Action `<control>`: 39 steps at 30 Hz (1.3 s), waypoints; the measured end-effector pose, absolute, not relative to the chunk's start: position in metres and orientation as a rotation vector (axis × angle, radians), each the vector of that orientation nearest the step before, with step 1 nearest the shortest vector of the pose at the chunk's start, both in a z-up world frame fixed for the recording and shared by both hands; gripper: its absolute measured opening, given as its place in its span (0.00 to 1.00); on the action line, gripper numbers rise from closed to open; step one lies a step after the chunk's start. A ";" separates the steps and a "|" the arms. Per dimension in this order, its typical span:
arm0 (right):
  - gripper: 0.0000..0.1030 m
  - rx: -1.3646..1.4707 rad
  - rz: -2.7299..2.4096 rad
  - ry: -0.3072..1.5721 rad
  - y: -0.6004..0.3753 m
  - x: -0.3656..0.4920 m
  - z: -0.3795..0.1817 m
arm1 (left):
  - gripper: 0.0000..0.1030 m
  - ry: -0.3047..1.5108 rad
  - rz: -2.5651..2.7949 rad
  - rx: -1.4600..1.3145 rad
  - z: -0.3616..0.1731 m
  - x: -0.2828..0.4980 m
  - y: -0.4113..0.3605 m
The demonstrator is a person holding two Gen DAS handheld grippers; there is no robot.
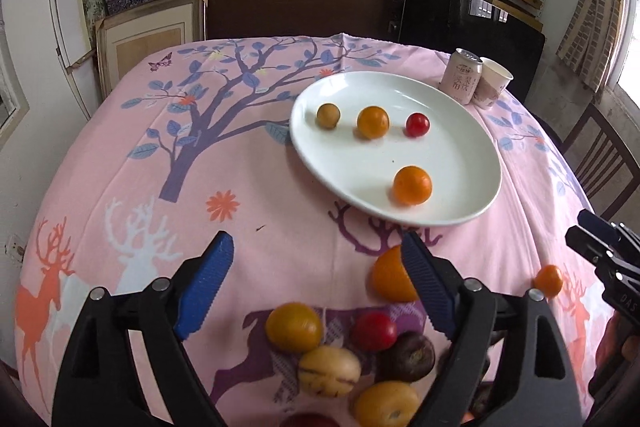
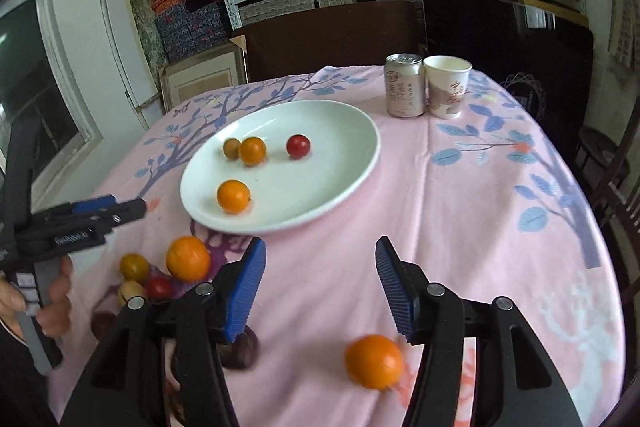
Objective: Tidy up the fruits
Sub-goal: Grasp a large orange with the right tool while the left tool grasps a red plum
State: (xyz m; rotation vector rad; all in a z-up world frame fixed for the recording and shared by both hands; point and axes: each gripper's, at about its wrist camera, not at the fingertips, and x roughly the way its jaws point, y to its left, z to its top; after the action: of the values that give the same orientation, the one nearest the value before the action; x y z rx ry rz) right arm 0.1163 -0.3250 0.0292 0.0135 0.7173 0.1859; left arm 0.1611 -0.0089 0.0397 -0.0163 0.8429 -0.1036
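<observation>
A white plate (image 1: 472, 163) (image 2: 352, 155) holds several small fruits: a brownish one (image 1: 328, 115), two orange ones (image 1: 373, 122) (image 1: 412, 185) and a red one (image 1: 417, 125). My left gripper (image 1: 316, 259) is open and empty above a loose pile on the cloth: a yellow fruit (image 1: 294, 327), a red one (image 1: 374, 331), a dark purple one (image 1: 412, 355), a pale striped one (image 1: 329, 371) and an orange (image 1: 390, 277). My right gripper (image 2: 320, 267) is open and empty over a small orange (image 2: 374, 361) lying between its fingers.
A drink can (image 2: 404, 85) and a paper cup (image 2: 447, 87) stand behind the plate. The table has a pink printed cloth (image 2: 460, 207). A chair (image 1: 608, 159) stands at the right edge. Shelves with boxes fill the back wall.
</observation>
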 end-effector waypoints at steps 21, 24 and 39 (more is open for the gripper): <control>0.37 0.001 0.229 0.841 -0.326 0.091 -0.009 | 0.81 0.925 -0.141 0.047 0.004 0.058 0.037; 0.37 -0.002 0.256 0.828 -0.322 0.079 -0.003 | 0.81 0.941 -0.181 0.042 0.002 0.055 0.033; 0.37 0.016 0.348 0.813 -0.303 0.054 0.002 | 0.41 1.050 -0.349 -0.229 -0.022 0.081 0.041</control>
State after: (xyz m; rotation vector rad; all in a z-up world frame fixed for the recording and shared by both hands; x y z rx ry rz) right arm 0.0536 -0.3028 0.0019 0.0162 0.8127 0.3479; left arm 0.0805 0.0411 -0.0217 -0.2292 1.0500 -0.3492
